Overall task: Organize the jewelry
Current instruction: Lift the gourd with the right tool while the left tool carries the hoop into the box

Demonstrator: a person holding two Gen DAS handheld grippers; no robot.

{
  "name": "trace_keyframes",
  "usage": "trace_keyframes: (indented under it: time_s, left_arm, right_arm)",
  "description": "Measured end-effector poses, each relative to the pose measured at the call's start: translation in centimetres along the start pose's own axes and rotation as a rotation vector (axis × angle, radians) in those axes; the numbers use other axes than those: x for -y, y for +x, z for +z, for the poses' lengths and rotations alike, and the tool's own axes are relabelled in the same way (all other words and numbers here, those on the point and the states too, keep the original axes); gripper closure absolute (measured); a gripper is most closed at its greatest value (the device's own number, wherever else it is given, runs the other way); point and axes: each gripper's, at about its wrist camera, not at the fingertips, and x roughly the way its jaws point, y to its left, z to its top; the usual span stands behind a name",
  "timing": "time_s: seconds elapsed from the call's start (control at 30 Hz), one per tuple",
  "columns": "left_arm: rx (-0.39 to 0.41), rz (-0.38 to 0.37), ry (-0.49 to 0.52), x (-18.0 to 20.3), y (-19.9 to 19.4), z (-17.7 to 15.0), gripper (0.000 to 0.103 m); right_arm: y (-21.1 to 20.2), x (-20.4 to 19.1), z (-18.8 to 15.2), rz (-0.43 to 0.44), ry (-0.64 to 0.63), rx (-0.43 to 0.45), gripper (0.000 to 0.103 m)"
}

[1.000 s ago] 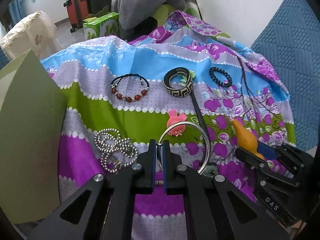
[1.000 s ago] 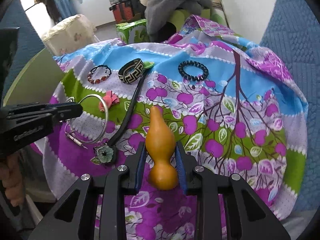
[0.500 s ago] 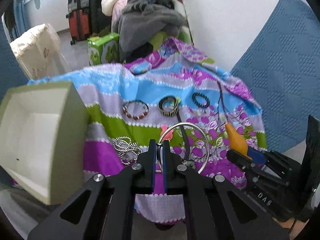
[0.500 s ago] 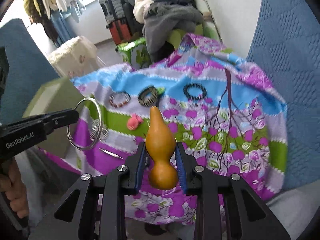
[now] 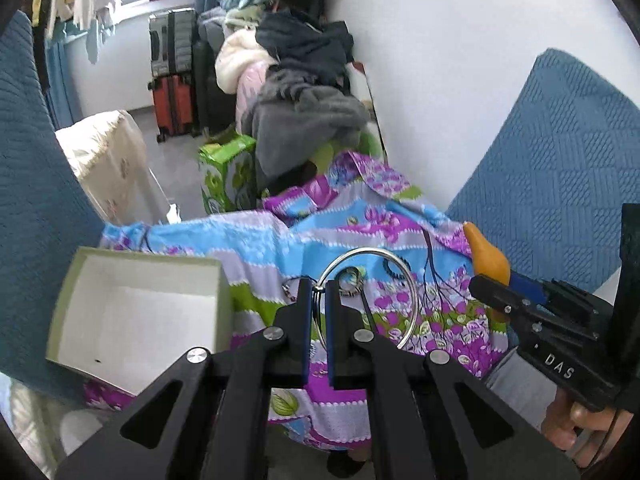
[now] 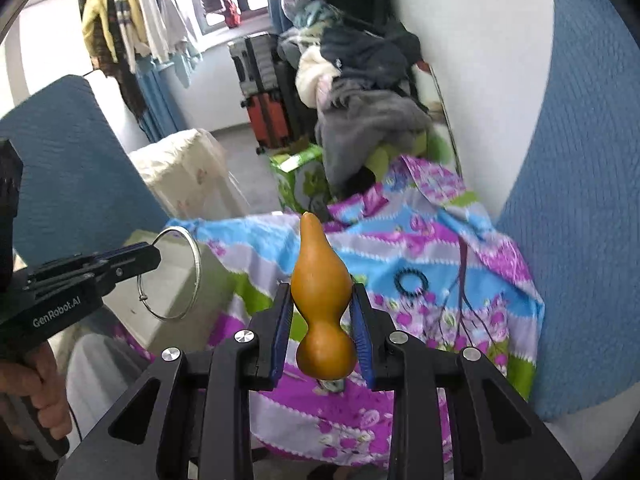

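My left gripper (image 5: pixel 318 286) is shut on a thin silver bangle (image 5: pixel 412 280) and holds it high above the flowered cloth (image 5: pixel 280 240). The bangle also shows in the right wrist view (image 6: pixel 196 264), over the open green box (image 6: pixel 208 280). My right gripper (image 6: pixel 320 296) is shut on an orange gourd pendant (image 6: pixel 320 292), held upright in the air. The gourd and right gripper show in the left wrist view (image 5: pixel 486 258). The box, white inside (image 5: pixel 132 312), sits at the cloth's left. A black bead bracelet (image 6: pixel 408 282) lies on the cloth.
Blue quilted cushions (image 5: pixel 560 168) stand on both sides. Clothes (image 5: pixel 304 112), suitcases (image 5: pixel 172 80) and a green carton (image 5: pixel 228 172) are piled behind the table. A patterned bangle (image 5: pixel 350 276) lies on the cloth behind the left fingers.
Both grippers have risen well above the cloth with their pieces. The open box has come into full view at the left, and the room behind shows more.
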Motion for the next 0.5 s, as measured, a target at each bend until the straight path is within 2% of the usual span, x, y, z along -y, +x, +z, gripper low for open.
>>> trace_keyframes:
  time_s: [0.3,0.4,0.5]
  left_arm:
    - [0.081,0.055,-0.031,-3.5,-3.7,1.5,0.098]
    - [0.100,0.104,-0.021,-4.6,-4.6,1.8,0.098]
    - [0.120,0.113,-0.048,-6.3,-5.5,1.8,0.098]
  right_arm:
    - [-1.5,-4.4,3.3,0.066,-0.040,0.067,0.077]
    - [-1.4,-6.2,4.2,0.098,-0.059,0.087,0.077]
    - [-0.8,-8.2,5.1,0.129,-0.083,0.096,0.076]
